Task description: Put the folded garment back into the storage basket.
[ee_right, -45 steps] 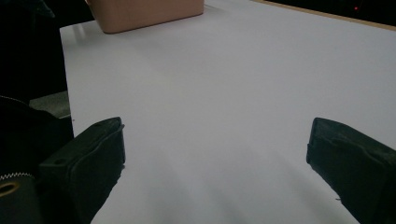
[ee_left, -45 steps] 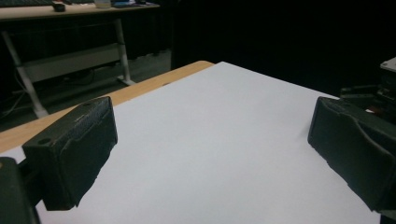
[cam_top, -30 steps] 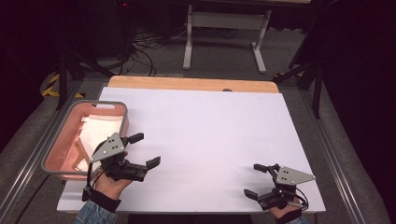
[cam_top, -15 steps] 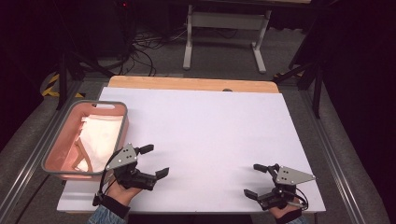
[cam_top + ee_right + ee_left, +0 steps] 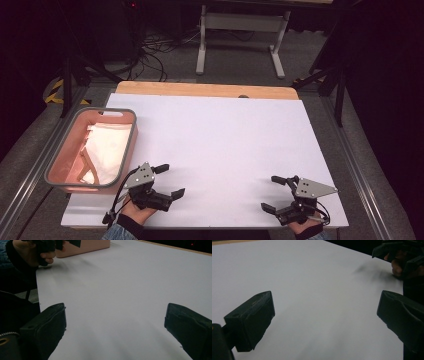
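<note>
Both the left gripper (image 5: 167, 179) and the right gripper (image 5: 274, 192) rest low near the white table (image 5: 225, 140) edge with jaws spread wide and empty, apparently idle, while the pink basket (image 5: 125, 155) holding white cloth (image 5: 107, 147) sits just outside the left jaws.

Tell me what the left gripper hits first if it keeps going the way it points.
Likely the right gripper: the left gripper points across bare white table toward it, though depth is unclear.

A pink basket (image 5: 60, 165) with grey rim holds white cloth (image 5: 107, 147); the table (image 5: 225, 145) is white.
</note>
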Tool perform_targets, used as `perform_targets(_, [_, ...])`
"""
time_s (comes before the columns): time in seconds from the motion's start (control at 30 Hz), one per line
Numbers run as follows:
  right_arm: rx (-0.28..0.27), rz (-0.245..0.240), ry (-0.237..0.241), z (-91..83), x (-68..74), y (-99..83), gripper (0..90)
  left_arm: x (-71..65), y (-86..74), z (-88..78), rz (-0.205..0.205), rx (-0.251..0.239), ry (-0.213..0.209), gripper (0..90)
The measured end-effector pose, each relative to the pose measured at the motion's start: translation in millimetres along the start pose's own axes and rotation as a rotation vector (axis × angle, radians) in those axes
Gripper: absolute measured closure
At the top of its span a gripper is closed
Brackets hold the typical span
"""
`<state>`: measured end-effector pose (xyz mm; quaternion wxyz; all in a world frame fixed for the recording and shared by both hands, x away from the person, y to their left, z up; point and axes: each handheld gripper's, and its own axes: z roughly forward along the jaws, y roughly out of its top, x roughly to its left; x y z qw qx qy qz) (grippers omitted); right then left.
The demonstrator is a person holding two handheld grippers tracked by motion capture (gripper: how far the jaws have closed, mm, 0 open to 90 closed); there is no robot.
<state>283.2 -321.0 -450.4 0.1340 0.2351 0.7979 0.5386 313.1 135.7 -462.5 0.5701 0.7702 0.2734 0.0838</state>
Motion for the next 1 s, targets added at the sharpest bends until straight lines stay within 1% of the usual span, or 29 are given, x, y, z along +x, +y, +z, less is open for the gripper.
perform_targets(0.03, [0.001,-0.001,0.001,0.0,-0.1,-0.1,4.3,-0.1,-3.1,0.7,-0.010,0.001,-0.006,2.3])
perform_targets(0.1, [0.002,0.002,-0.001,0.2,-0.4,-0.5,4.3,-0.7,-7.4,1.2,-0.015,0.003,-0.008,2.3])
perform_targets(0.13, [0.004,0.003,0.000,0.3,-0.6,-0.7,4.2,-1.9,-8.4,1.0,-0.010,0.000,-0.005,2.3])
perform_targets(0.17, [0.005,0.003,0.000,0.5,-0.7,-0.8,4.2,-3.7,-8.3,-0.1,0.010,-0.010,0.005,2.2])
perform_targets(0.2, [0.006,0.003,0.001,0.7,-0.7,-1.0,4.2,-4.4,-8.5,-0.3,0.018,-0.015,0.009,2.2])
perform_targets(0.27, [0.009,0.006,0.002,1.0,-0.8,-1.4,4.1,-4.6,-9.0,0.2,0.022,-0.013,0.009,2.0])
perform_targets(0.47, [0.009,0.006,0.001,1.0,-1.5,-1.7,3.9,-7.1,-8.5,1.5,0.054,0.003,0.021,1.9])
perform_targets(0.57, [0.008,0.007,0.000,0.9,-1.3,-1.6,3.9,-7.2,-8.5,1.3,0.050,0.002,0.026,1.8])
perform_targets(0.7, [0.007,0.008,-0.002,0.8,-1.4,-1.6,3.8,-6.9,-8.6,0.7,0.022,0.004,0.045,1.7])
perform_targets(0.8, [0.007,0.008,-0.002,0.7,-1.3,-1.6,3.8,-6.3,-8.1,0.0,0.026,0.005,0.050,1.8])
perform_targets(1.0, [0.005,0.013,-0.003,0.5,-1.4,-1.6,3.7,-6.6,-6.7,-1.3,0.036,0.006,0.041,1.7])
